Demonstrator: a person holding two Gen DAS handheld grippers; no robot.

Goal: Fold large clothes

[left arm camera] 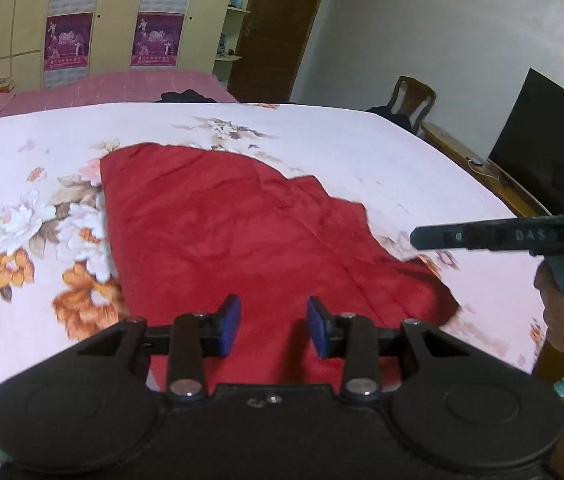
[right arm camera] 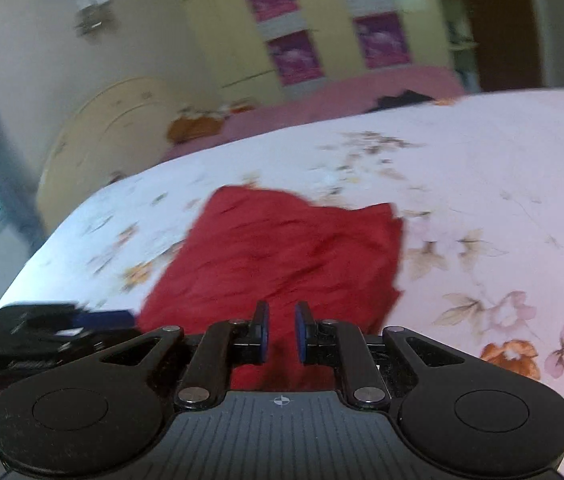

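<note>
A red garment (left arm camera: 241, 232) lies partly folded and flat on the flowered bedspread (left arm camera: 402, 152). My left gripper (left arm camera: 273, 308) hovers over the garment's near edge, its blue pads apart and nothing between them. The right gripper (left arm camera: 418, 238) comes in from the right edge, side-on, above the garment's right corner, held by a hand (left arm camera: 562, 312). In the right wrist view the right gripper (right arm camera: 282, 312) hangs over the near edge of the red garment (right arm camera: 290, 256). Its jaws stand narrowly apart and grip nothing. The left gripper (right arm camera: 109, 316) shows blurred at the left.
A second bed with a pink cover (left arm camera: 141, 84) stands behind. A yellow wardrobe with posters (left arm camera: 121, 20) fills the back wall. On the right are a wooden chair (left arm camera: 410, 104), a bench (left arm camera: 474, 160) and a dark screen (left arm camera: 538, 140). A dark item (left arm camera: 187, 96) lies at the far bed edge.
</note>
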